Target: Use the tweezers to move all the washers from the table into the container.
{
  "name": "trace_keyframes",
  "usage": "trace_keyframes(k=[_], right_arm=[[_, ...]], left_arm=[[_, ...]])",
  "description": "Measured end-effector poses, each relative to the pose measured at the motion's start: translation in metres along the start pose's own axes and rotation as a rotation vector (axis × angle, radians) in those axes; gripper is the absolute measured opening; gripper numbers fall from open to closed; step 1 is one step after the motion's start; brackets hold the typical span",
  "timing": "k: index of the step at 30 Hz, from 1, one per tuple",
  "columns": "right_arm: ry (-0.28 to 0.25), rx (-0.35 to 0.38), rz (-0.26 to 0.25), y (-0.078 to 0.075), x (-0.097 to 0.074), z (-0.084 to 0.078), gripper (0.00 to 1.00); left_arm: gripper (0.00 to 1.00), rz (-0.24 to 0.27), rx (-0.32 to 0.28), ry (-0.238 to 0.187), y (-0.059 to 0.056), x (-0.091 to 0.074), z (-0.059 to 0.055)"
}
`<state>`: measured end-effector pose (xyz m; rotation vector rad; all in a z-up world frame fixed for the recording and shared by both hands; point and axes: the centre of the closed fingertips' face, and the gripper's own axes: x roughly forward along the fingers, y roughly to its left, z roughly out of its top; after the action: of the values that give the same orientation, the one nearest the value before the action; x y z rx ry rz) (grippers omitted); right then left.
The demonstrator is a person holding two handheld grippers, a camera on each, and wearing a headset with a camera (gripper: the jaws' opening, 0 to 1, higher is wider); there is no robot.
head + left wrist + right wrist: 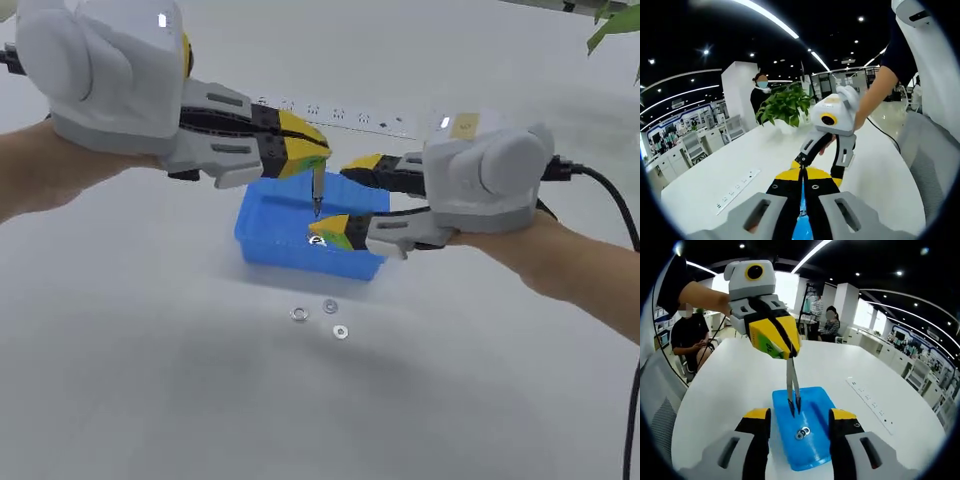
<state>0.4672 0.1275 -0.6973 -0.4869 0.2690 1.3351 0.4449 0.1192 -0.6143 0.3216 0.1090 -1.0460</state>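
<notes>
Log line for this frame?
left gripper shut on tweezers over container | right gripper open at container | three washers on table

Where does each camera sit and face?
Head view: on the headset, facing down at container, loose washers, left gripper, right gripper, forearms.
Left gripper view: on left gripper, facing right gripper; own jaws clamp tweezers.
Right gripper view: on right gripper, facing left gripper; own jaws open.
Shared: tweezers over container, head and right gripper views.
</notes>
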Motion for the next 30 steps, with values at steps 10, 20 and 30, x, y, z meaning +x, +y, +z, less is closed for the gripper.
trace_keyframes(k=[10, 20, 30], right_arm=[[-0.018, 0.075, -0.055, 0.023, -0.034, -0.012, 0.54], [0.0, 0.144, -0.081, 0.054, -0.065, -0.04, 0.73], [0.037, 0.215, -0.101, 0.082, -0.081, -0.064, 0.87]], left_arm=[[0.04, 0.003, -0.016, 0.006, -0.035, -0.012, 0.005], [0.04, -0.024, -0.01, 0.036, -0.056, -0.017, -0.006], [0.04, -0.046, -0.036, 0.066, -0.067, -0.019, -0.029]])
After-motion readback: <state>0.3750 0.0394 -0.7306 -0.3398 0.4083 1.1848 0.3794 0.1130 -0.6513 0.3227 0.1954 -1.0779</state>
